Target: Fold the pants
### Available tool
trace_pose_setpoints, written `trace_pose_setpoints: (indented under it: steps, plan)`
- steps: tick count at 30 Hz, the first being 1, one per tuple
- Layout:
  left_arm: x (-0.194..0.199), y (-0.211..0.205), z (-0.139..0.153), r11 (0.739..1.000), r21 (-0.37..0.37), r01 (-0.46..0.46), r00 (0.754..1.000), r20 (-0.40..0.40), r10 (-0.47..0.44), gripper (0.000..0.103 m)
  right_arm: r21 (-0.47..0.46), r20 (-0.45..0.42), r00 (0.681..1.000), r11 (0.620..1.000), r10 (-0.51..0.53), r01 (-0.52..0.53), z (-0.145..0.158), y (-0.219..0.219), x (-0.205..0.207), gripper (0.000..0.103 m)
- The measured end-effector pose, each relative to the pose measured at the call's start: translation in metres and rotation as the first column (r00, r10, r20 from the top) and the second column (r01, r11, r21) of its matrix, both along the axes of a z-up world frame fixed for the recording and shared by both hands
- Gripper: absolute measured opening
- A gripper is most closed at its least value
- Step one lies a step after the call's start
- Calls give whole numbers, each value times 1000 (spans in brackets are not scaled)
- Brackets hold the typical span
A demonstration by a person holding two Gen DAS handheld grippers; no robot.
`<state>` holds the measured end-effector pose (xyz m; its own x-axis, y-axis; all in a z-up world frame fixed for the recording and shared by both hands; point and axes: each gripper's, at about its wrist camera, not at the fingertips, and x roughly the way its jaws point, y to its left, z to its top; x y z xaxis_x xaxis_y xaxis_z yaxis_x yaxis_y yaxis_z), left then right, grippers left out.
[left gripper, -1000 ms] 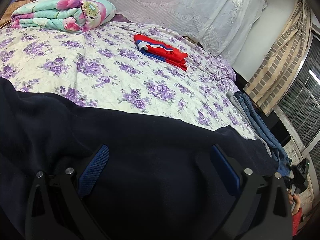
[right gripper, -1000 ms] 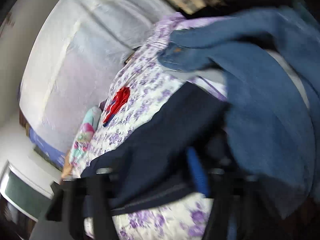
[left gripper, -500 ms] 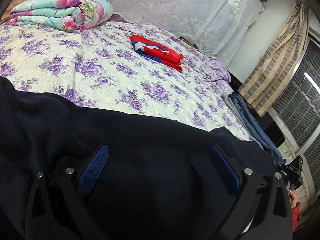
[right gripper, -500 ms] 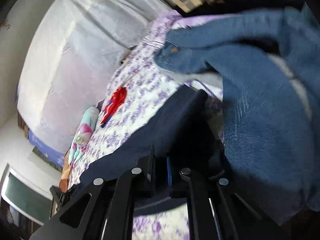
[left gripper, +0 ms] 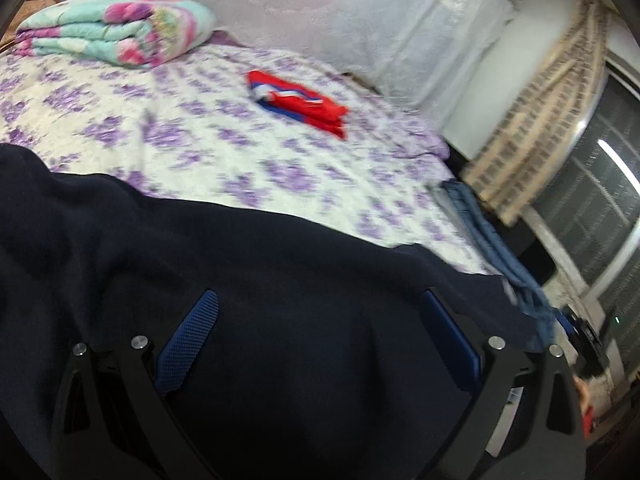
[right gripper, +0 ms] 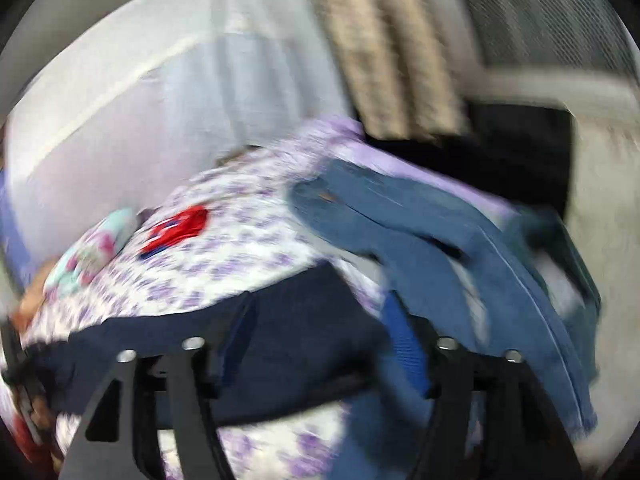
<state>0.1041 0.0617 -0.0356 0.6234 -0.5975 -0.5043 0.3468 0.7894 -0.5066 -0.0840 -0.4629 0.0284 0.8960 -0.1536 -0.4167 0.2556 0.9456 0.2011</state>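
Where visible, jeans (right gripper: pixel 420 240) right-view only.

Light level: moderately bright, even and diffuse.
Source: daylight is admitted through the window (left gripper: pixel 600 216) at right.
Glare: a white streak is seen on the window pane.
Shadows: soft; detail in the dark navy pants (left gripper: pixel 260 280) is largely lost.
Blur, left wrist view: mild motion smear over the bedsheet (left gripper: pixel 200 148).
Blur, right wrist view: heavy smear throughout; the jeans (right gripper: pixel 432 248) and curtain (right gripper: pixel 384 40) are streaked.
Distortion: fisheye bending with black vignetted corners.
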Motion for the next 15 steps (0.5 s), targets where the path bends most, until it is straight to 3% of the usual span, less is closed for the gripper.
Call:
trace_pose_setpoints:
  steps: [2, 5, 6, 7, 8, 10, 12, 14, 15]
  plan:
    - [-13, -14, 8, 999, 24, 41, 999, 32, -41, 98, -46, -5, 990, 989, 142, -142, 1, 39, 24, 93]
    - [-27, -43, 5, 978, 208, 36, 996, 73, -52, 98, -90, -71, 945, 942, 318, -324, -13, 98, 69, 94]
    - [-26, -52, -4, 956, 292, 35, 997, 57, -54, 98, -93, -98, 928, 925, 359, -368, -20, 113, 81, 96]
    - [-23, -60, -22, 917, 397, 37, 998, 22, -50, 98, -85, -156, 896, 898, 416, -432, -35, 132, 99, 98]
    - [-24, -63, -32, 897, 440, 42, 998, 17, -55, 98, -68, -219, 869, 881, 444, -468, -49, 142, 112, 99]
    - [-39, -58, -28, 893, 450, 17, 997, 62, -51, 98, -11, -388, 805, 871, 449, -491, -88, 155, 139, 100]
    - [-46, -51, -27, 884, 468, 1, 997, 65, -36, 98, -84, -364, 814, 855, 452, -512, -95, 161, 131, 100]
    - [-50, -46, -19, 885, 466, -6, 998, 62, -26, 98, -28, -368, 787, 840, 496, -542, -77, 160, 130, 100]
    - [-51, -45, -13, 886, 463, -10, 997, 69, -25, 98, 10, -304, 785, 825, 540, -564, -63, 157, 127, 100]
